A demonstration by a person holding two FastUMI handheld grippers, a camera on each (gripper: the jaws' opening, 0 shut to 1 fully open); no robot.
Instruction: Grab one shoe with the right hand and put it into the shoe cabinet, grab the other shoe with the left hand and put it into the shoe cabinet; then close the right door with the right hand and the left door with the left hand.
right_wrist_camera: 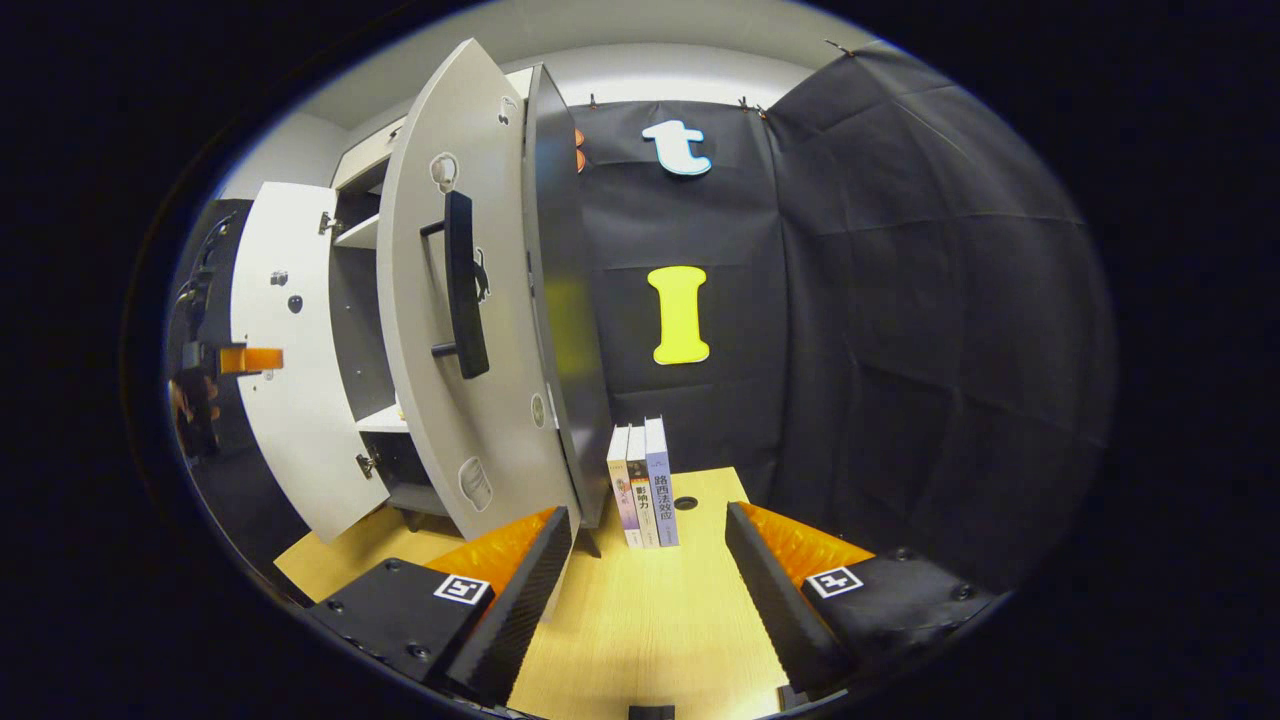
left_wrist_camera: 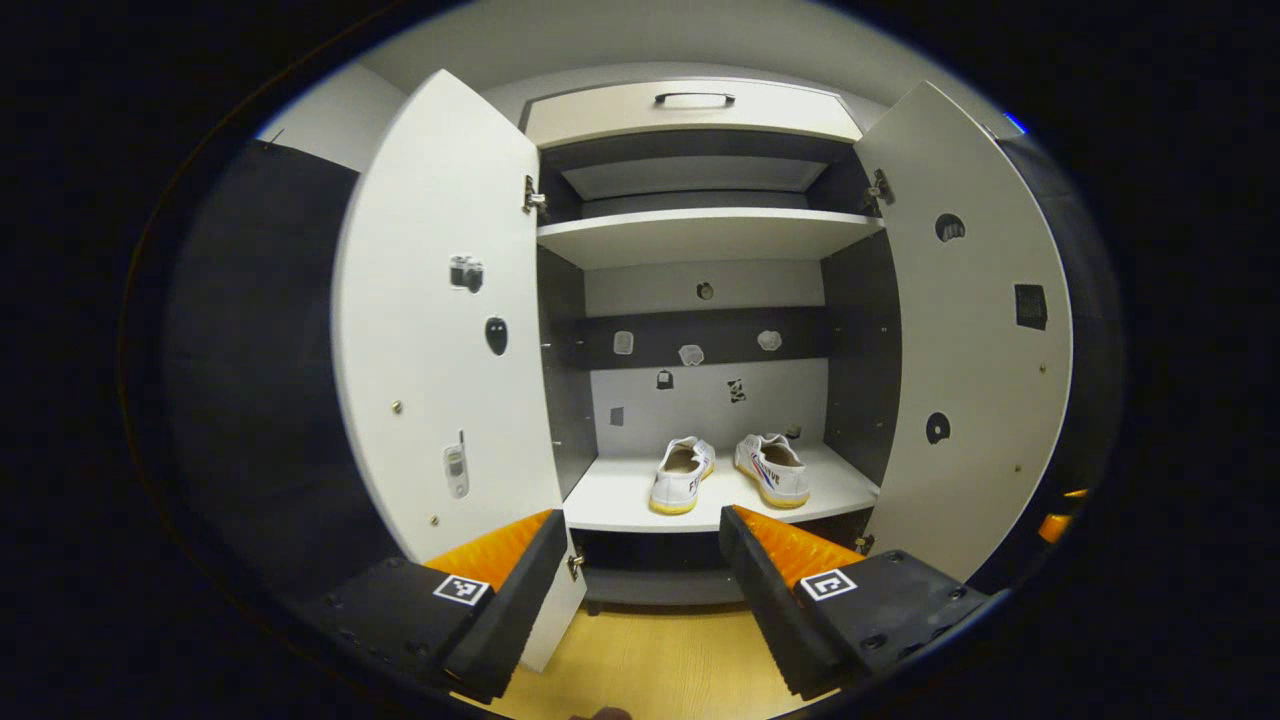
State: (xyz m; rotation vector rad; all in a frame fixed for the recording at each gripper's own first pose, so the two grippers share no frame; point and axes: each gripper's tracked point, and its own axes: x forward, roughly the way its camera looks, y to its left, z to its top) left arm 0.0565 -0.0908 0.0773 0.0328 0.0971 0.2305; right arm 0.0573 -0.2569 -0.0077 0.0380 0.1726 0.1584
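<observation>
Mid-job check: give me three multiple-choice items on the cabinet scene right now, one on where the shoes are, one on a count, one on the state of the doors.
1. Where do the two shoes sit?
A. on the floor in front of the cabinet
B. on the lower shelf inside the shoe cabinet
C. on the top shelf

2. How many books stand beside the cabinet?
A. one
B. three
C. six

3. How are the left door and right door?
A. both open
B. both closed
C. right door closed alone

Answers:
1 B, both shoes rest on the lower shelf in the left gripper view.
2 B, three spines stand upright in the right gripper view.
3 A, both doors swing outward, interior exposed.
</observation>
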